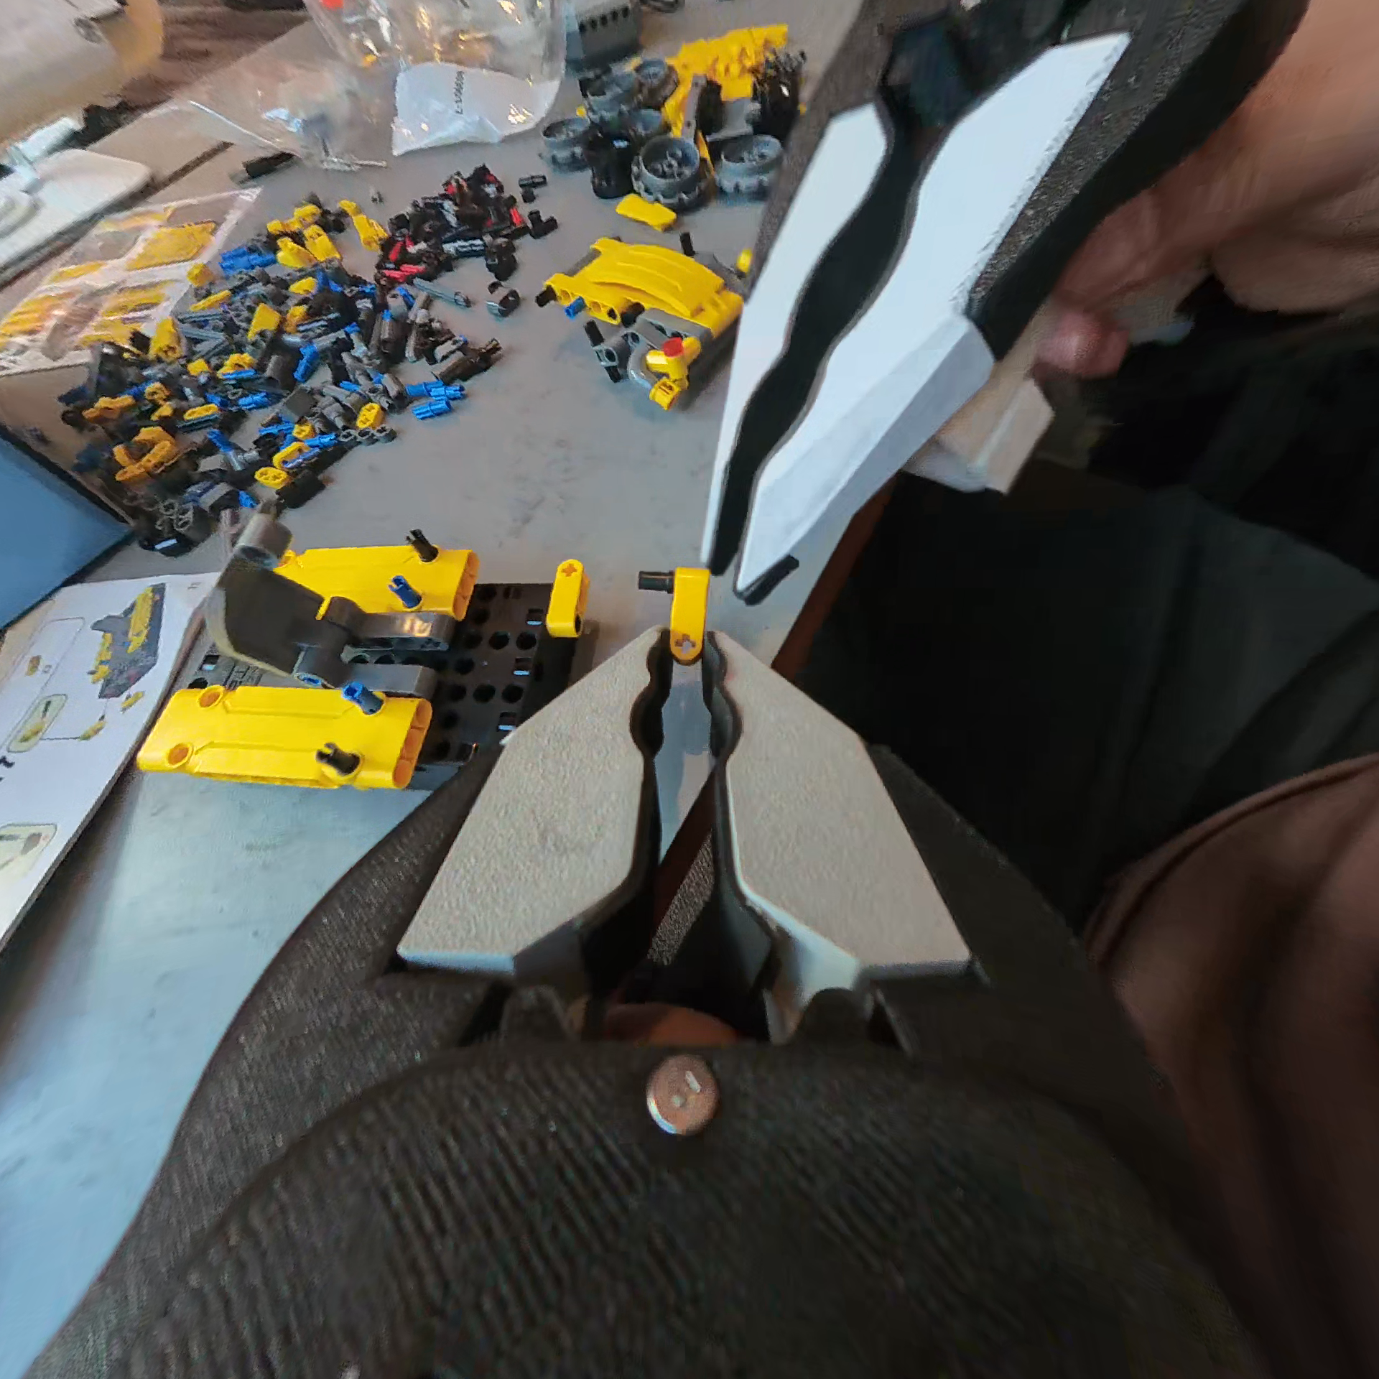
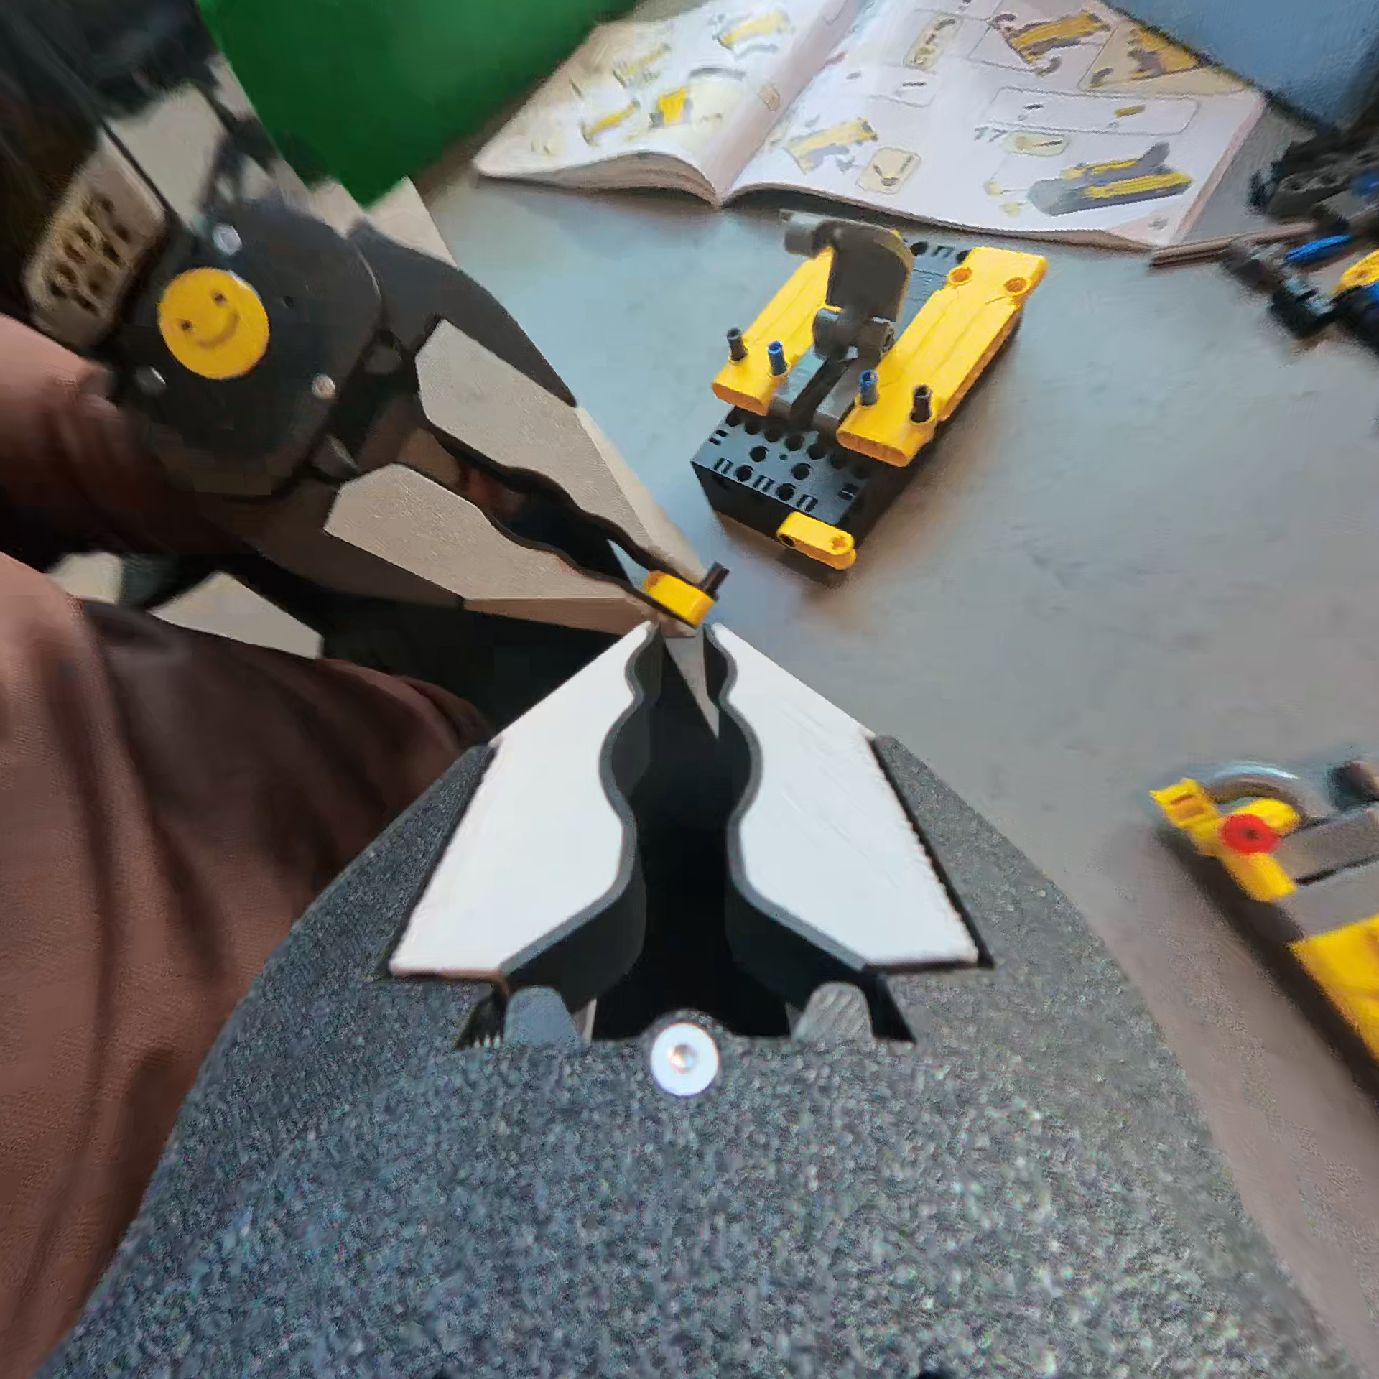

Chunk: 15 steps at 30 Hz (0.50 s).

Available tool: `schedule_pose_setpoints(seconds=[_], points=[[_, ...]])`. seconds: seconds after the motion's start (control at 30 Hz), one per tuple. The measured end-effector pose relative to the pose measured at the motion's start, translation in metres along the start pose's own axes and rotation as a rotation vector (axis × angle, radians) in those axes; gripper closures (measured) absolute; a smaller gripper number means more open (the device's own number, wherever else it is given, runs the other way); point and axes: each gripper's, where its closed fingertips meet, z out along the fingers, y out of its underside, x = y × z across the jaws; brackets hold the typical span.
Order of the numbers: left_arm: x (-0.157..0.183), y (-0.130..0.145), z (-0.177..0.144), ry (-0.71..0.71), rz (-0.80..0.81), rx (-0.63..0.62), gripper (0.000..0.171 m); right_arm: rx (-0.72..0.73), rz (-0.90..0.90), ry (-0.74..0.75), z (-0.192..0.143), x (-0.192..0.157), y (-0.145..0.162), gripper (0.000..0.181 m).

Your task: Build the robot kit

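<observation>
1. At nine o'clock in your left wrist view, the open instruction booklet (image 1: 67,701) lies flat on the counter (image 1: 537,463).
2. Just right of it sits the black perforated block (image 1: 492,671) carrying two long yellow panels (image 1: 283,735) with a dark grey arm (image 1: 276,612) between them; a short yellow link (image 1: 567,597) stands at its far right corner.
3. At ten o'clock, well beyond the block, a loose pile of small parts (image 1: 261,366) spreads over the counter, with grey wheels (image 1: 664,160) at twelve o'clock.
4. Your left tongs (image 1: 685,645) are clenched on a small yellow connector (image 1: 688,612), which sticks up from the tips with a black pin (image 1: 657,580) pointing to nine o'clock, above the counter's near edge.
5. Your right tongs (image 1: 746,574) come down from one o'clock, tips just beside the connector's top; they are nearly closed and grip nothing.
6. At three o'clock in the right wrist view, a yellow and grey sub-assembly (image 2: 1268,843) with a red knob lies apart.
</observation>
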Motion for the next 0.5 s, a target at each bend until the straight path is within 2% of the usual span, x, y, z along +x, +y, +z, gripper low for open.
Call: schedule_pose_setpoints(seconds=[0.17,0.33,0.5], points=[[-0.006,-0.001,-0.005,-0.094,0.004,0.047,0.166,0.104,0.189,-0.131,0.006,-0.006,-0.007,0.174],[-0.009,0.001,-0.005,-0.158,0.052,0.026,0.166,0.152,0.279,-0.145,0.009,-0.002,-0.008,0.177],[-0.010,0.003,-0.003,-0.177,0.026,0.013,0.166,0.163,0.269,-0.109,0.011,0.004,-0.007,0.179]])
